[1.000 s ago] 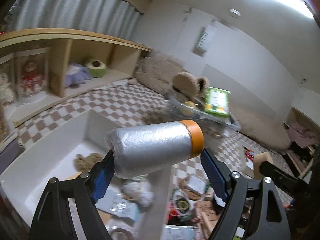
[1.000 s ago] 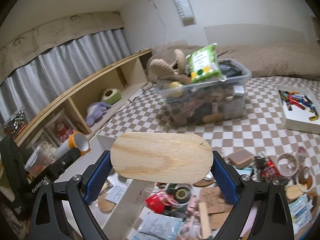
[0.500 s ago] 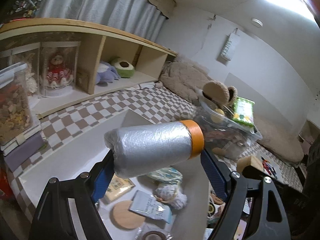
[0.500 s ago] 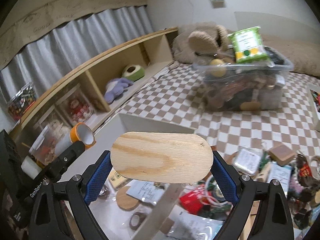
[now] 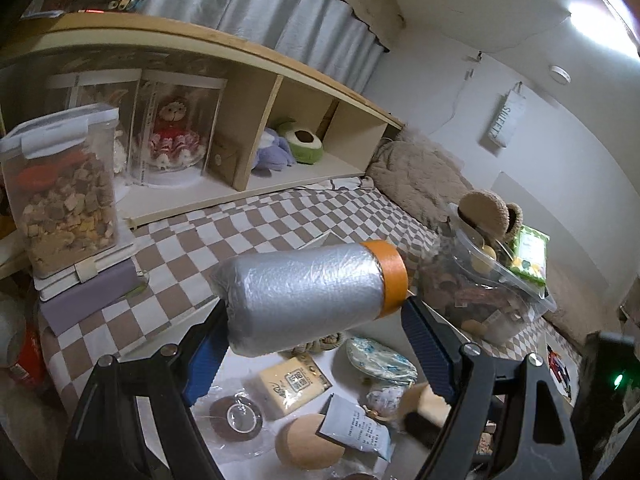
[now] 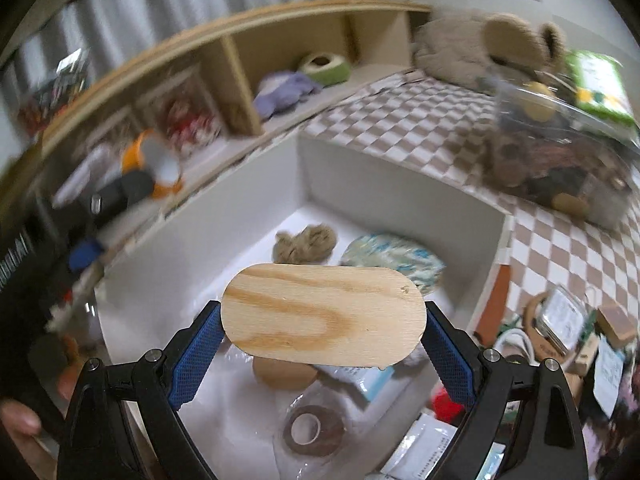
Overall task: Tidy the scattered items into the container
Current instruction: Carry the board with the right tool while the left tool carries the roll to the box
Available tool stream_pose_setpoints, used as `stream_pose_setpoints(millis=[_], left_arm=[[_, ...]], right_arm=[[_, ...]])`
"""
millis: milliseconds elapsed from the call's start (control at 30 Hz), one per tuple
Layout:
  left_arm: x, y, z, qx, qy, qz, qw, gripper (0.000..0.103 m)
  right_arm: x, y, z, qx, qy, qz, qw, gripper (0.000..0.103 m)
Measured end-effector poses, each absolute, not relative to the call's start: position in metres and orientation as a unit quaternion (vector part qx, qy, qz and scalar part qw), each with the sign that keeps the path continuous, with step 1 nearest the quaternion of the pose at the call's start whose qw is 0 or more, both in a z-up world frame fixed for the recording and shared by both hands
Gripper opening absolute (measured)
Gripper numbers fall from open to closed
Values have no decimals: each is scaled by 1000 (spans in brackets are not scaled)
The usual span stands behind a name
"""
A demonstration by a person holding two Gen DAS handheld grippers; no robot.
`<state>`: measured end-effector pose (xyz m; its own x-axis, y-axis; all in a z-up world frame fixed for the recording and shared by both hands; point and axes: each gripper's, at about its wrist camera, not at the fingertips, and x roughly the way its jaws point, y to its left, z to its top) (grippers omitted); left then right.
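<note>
Left wrist view puts your left claw (image 5: 316, 344) closed end to end on the silver plastic-film roll with an orange tape band (image 5: 310, 294), blue pads (image 5: 204, 356) pressing both ends, the roll lying crosswise and held in the air. Below it you see the floor of the white open-topped storage box (image 5: 244, 376), where a brown tape ring in clear wrap (image 5: 237, 419), a yellow packaged card (image 5: 294, 383), a round wooden disc (image 5: 310, 446), a white printed sachet (image 5: 358, 430) and a blue-green patterned pouch (image 5: 380, 358) already lie. Beyond the box, the brown-and-white checkered bed cover (image 5: 248, 224) runs to a wooden cubby shelf (image 5: 256, 120), and a clear plastic bin full of oddments (image 5: 488, 292) stands to your right.

Right wrist view shows your right claw (image 6: 322, 340) clamped on the two rounded ends of the flat oval plywood board (image 6: 322, 314), which hangs level over the same box, whose white far wall (image 6: 400, 184) is plain to see. Under and past the board lie a knot of brown twine (image 6: 306, 244), the pouch, the disc and the tape ring. More scattered packets and blocks (image 6: 560, 320) sit outside the box on your right. At the left edge your other claw and its roll appear blurred
</note>
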<state>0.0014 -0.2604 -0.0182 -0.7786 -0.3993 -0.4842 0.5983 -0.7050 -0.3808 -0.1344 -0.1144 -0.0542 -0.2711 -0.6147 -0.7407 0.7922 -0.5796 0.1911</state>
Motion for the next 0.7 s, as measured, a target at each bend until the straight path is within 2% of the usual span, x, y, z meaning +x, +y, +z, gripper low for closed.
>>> stream_pose_setpoints(millis=[200, 700], left_arm=[[1, -267, -24, 194, 276, -899, 278, 84], [-21, -259, -39, 243, 276, -894, 258, 84]], right_arm=[[-122, -132, -70, 410, 165, -769, 462, 95], [-128, -112, -59, 407, 146, -784, 445, 96]])
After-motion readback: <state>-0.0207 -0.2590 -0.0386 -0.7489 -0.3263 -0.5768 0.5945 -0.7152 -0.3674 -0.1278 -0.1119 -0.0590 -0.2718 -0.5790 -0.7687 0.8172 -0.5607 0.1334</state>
